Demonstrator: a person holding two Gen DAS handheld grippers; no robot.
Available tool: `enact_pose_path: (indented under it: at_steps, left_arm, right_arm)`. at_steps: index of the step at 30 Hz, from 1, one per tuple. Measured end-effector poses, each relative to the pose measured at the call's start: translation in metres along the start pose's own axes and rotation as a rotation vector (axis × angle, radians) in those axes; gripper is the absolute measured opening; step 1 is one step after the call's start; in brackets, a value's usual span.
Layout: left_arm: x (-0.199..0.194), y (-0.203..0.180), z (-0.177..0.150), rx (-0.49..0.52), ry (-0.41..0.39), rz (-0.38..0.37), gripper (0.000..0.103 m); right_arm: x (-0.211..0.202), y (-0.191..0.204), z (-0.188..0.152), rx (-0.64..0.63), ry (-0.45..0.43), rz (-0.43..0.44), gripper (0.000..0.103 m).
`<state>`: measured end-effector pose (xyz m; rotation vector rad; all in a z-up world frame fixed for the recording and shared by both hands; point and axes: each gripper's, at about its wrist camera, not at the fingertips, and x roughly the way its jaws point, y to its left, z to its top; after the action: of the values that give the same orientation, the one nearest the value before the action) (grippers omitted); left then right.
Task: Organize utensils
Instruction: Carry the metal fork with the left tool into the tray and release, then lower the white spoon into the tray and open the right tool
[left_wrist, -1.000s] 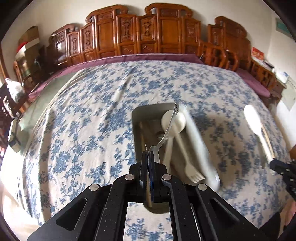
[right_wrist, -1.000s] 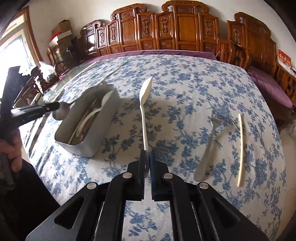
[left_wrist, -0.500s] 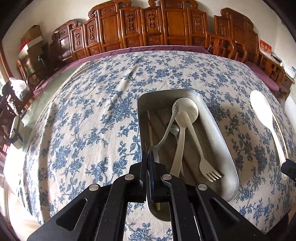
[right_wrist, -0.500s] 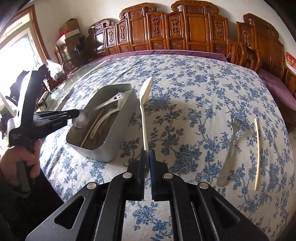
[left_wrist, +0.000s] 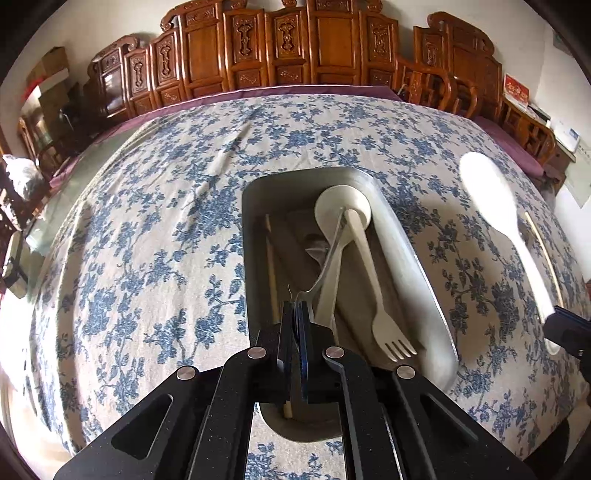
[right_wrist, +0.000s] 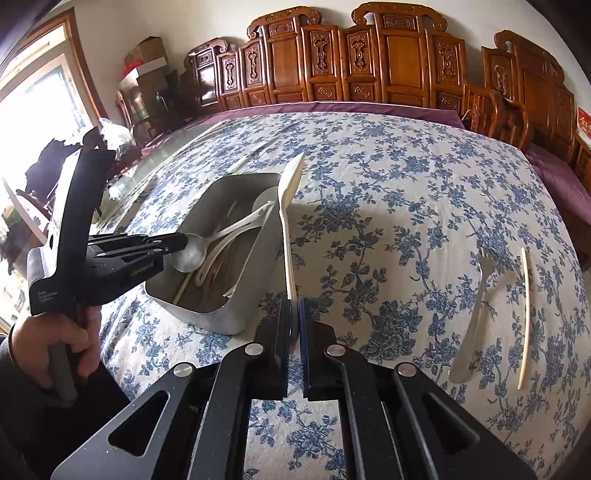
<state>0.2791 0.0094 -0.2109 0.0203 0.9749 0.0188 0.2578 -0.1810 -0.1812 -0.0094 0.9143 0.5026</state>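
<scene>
A metal tray (left_wrist: 413, 254) (right_wrist: 255, 266) sits on the flowered tablecloth and holds a white ladle (left_wrist: 341, 210), a white plastic fork (left_wrist: 391, 339) and a chopstick (left_wrist: 271, 269). My left gripper (left_wrist: 295, 306) (right_wrist: 181, 242) is shut on the bowl end of a metal spoon (left_wrist: 327, 264) (right_wrist: 190, 254) and holds it over the tray's near end, handle pointing into the tray. My right gripper (right_wrist: 294, 306) is shut on the handle of a white rice paddle (right_wrist: 286, 206) (left_wrist: 495, 206), held in the air beside the tray's right wall.
A metal fork (right_wrist: 474, 314) and a single cream chopstick (right_wrist: 526, 317) lie on the cloth to the right. Carved wooden chairs (right_wrist: 388, 62) line the table's far side. A window and clutter stand at the left.
My left gripper has lowered the metal spoon toward the tray. My right gripper has carried the rice paddle closer to the tray's right wall.
</scene>
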Motion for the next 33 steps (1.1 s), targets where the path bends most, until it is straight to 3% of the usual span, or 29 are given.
enact_pose_path:
  at_steps: [9,19,26,33]
  left_arm:
    - [-0.008,-0.004,-0.002,0.009,-0.002,-0.066,0.003]
    - [-0.027,0.024,0.002,-0.048,-0.042,-0.12,0.003]
    - [-0.032,0.042,0.006,-0.063,-0.061,-0.1,0.003]
    - [-0.036,0.059,0.01,-0.085,-0.083,-0.082,0.011]
  right_arm:
    - [0.007,0.012,0.005,-0.011,0.007,0.014,0.006]
    - [0.026,0.031,0.018,-0.032,0.013,0.04,0.006]
    - [0.052,0.046,0.028,-0.035,0.038,0.075,0.006]
    - [0.08,0.065,0.036,-0.057,0.073,0.093,0.006]
